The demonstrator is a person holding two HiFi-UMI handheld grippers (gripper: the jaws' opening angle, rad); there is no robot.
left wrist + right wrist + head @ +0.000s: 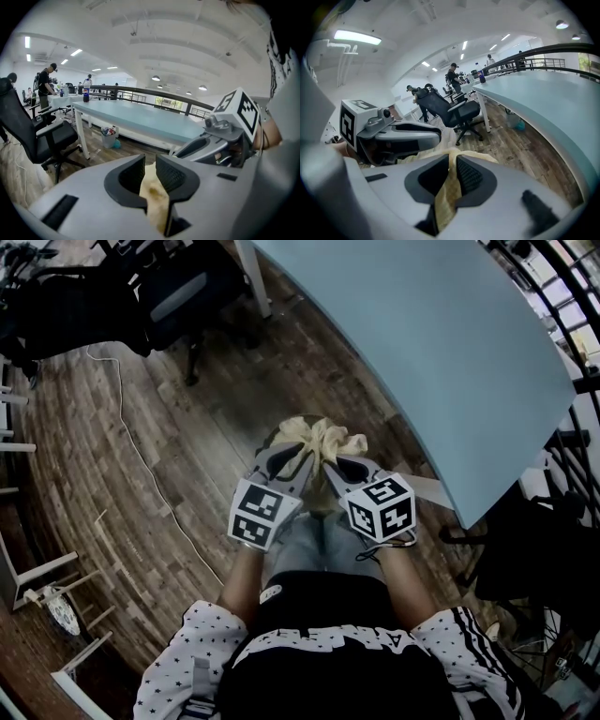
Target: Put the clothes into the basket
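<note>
A cream-yellow cloth (319, 435) is bunched up just ahead of the person's knees, over the wooden floor. Both grippers meet at it, side by side. My left gripper (300, 456) has its jaws a little apart, and the cloth (154, 197) lies loosely in the gap (150, 174). My right gripper (330, 461) is shut on another fold of the cloth (447, 197), which is pinched tight between its pads (452, 171). A rounded grey rim (272, 439) peeks out under the cloth's left edge. I cannot tell whether it is the basket.
A long light-blue table (422, 352) runs along the right. A black office chair (178, 296) stands behind, and a white cable (141, 456) trails across the floor. A small bin (108, 137) sits under the table. People stand far off.
</note>
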